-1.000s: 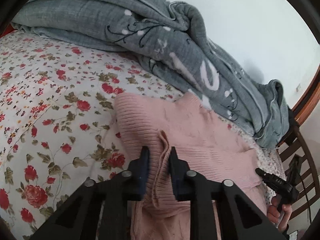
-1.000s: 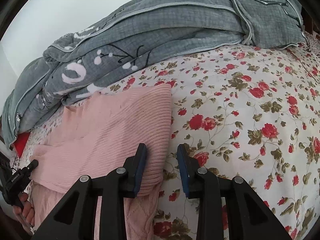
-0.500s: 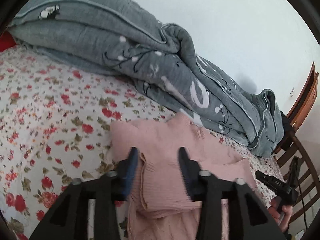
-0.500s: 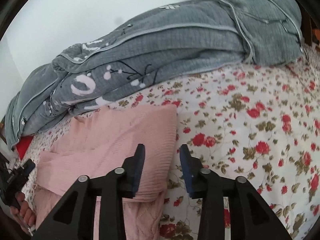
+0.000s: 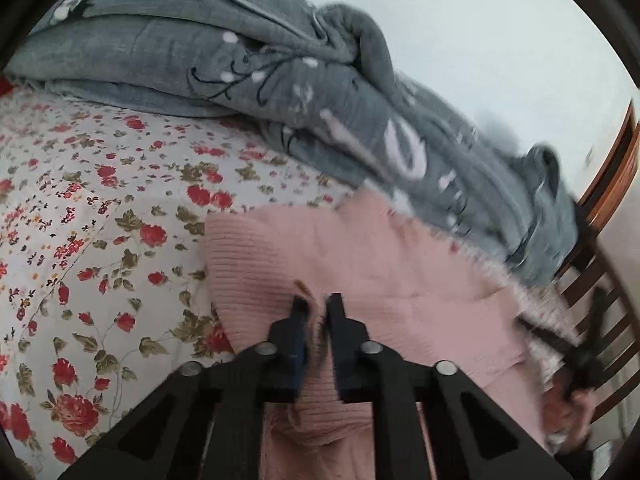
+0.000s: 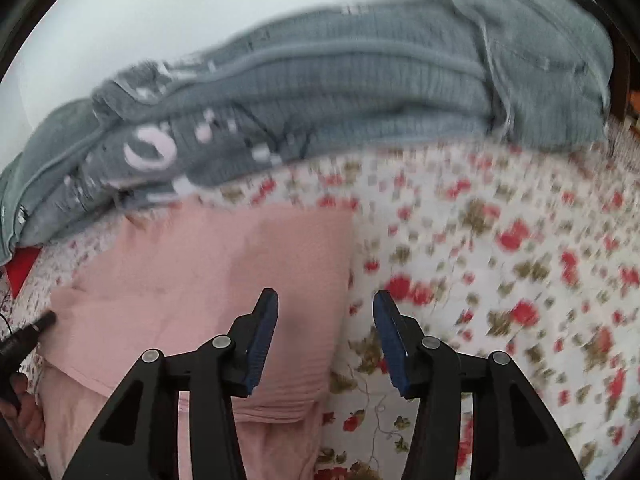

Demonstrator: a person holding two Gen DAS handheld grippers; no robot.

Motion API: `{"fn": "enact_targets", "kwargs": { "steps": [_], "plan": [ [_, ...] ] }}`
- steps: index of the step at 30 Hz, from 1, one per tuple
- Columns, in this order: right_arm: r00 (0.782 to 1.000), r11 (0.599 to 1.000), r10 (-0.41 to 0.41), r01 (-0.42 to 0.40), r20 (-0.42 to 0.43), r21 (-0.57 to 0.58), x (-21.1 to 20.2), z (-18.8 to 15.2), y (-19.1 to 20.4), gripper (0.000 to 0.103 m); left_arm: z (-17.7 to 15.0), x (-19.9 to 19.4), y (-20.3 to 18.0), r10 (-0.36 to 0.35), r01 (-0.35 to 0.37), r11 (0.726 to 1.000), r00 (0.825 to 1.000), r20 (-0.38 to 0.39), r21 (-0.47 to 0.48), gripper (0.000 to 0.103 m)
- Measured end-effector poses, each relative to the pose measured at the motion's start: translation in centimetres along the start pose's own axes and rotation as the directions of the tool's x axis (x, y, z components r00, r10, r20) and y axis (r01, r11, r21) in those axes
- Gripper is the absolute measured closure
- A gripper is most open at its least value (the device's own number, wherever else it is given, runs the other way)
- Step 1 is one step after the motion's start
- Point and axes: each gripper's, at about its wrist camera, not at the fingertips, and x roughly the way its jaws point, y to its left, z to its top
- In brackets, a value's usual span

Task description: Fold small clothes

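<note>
A pink ribbed knit garment [image 5: 360, 264] lies partly folded on the floral bedsheet [image 5: 80, 220]. My left gripper [image 5: 317, 307] is shut on a pinch of its fabric near the folded ribbed edge. In the right wrist view the same pink garment [image 6: 200, 272] lies left of centre. My right gripper [image 6: 325, 303] is open and empty, its left finger over the garment's right edge and its right finger over the bedsheet [image 6: 500, 280]. The right gripper also shows blurred at the far right of the left wrist view [image 5: 580, 356].
A bunched grey quilt [image 5: 280, 80] lies along the back of the bed against a white wall; it also shows in the right wrist view [image 6: 340, 92]. A wooden chair or bed frame [image 5: 608, 208] stands at the right. Something red [image 6: 22, 268] lies at the bed's left edge.
My left gripper, open half a second ago, has shut on the pink fabric again. My right gripper has opened wider and moved; both views are motion-blurred.
</note>
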Motion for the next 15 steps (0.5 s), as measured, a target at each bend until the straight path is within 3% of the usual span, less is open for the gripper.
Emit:
{"fn": "enact_targets", "kwargs": {
  "steps": [2,5,9,10,12,13,15],
  "plan": [
    [0.998,0.999,0.051,-0.05,-0.023,0.022,0.6,0.0,-0.6,0.086,0.0,-0.3,-0.1,-0.008,0.008,1.0,1.0,0.028,-0.004,0.096],
    [0.998,0.998,0.056,-0.056,0.005,0.013,0.2,-0.1,-0.6,0.093,0.2,-0.7,-0.8,-0.012,0.01,1.0,0.998,0.061,0.025,0.097],
    [0.988,0.994,0.11,-0.109,0.111,-0.007,-2.0,0.1,-0.1,0.094,0.9,-2.2,-1.4,-0.058,0.055,0.998,0.989,0.133,0.024,0.097],
    [0.989,0.995,0.1,-0.1,0.107,-0.01,-1.8,0.2,0.0,0.094,1.0,-2.1,-1.3,-0.028,0.025,0.999,0.99,0.137,0.024,0.097],
    [0.999,0.999,0.041,-0.04,0.023,-0.013,0.1,-0.1,0.1,0.092,0.8,-0.6,-0.8,0.072,-0.073,0.997,0.993,0.098,0.01,0.097],
    [1.0,1.0,0.026,-0.026,-0.018,-0.009,1.0,-0.2,0.1,0.092,0.7,0.8,0.0,0.107,-0.106,0.994,0.994,0.039,-0.017,0.097],
    [0.999,0.999,0.045,-0.044,-0.026,0.029,0.9,0.1,-0.6,0.086,0.7,2.0,1.1,0.107,-0.109,0.992,0.994,-0.031,-0.068,0.097]
  ]
}}
